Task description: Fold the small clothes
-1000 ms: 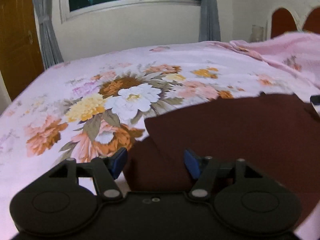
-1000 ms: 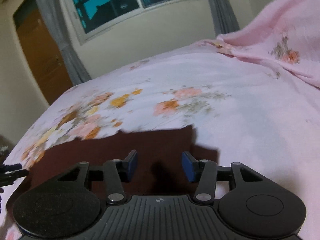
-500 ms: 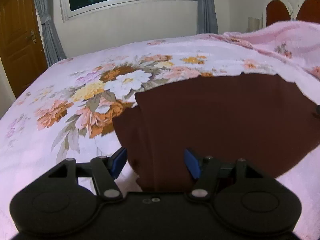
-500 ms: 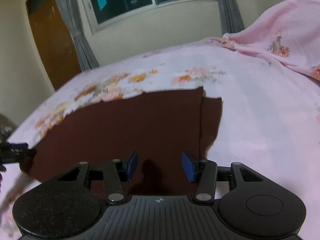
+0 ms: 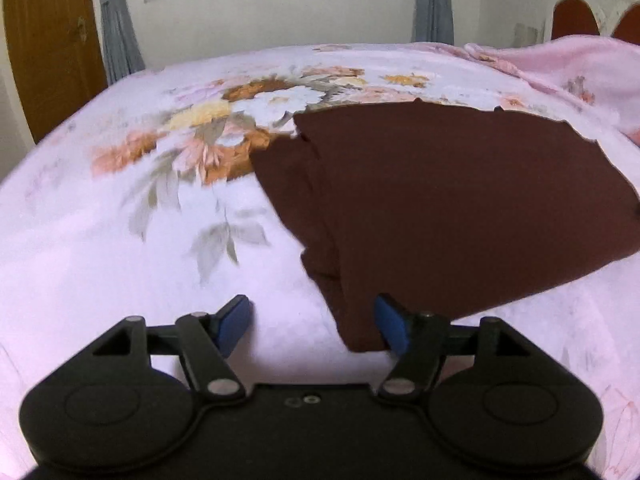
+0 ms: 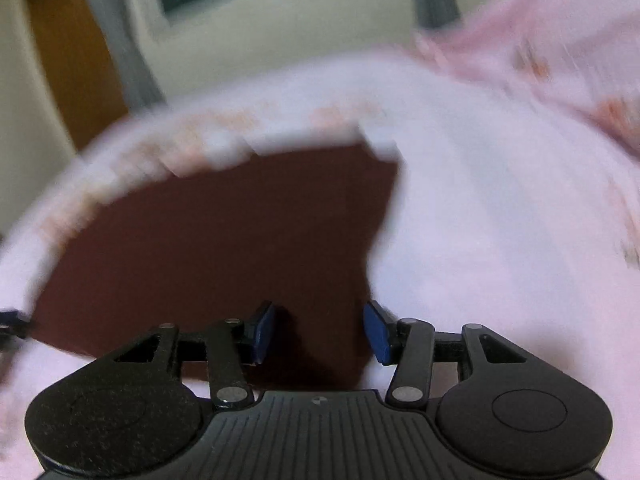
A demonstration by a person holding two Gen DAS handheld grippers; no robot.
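Both grippers stand over the near edge of a dark red garment (image 5: 440, 200) lying flat on the flowered bedsheet (image 5: 120, 240): the left gripper (image 5: 312, 326) is opening with the cloth's corner beside its right pad, unpinched, and the right gripper (image 6: 318, 330) stands half open with cloth between its pads, not pressed. Thin, limp and light by its look, the garment would best be taken at corners or hem. No label or writing can be read.

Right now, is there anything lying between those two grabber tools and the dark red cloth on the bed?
Nothing visible. The maroon garment lies flat on the floral bedsheet, its near edge already between the fingers of the left gripper, whose jaws are opening, and of the right gripper.
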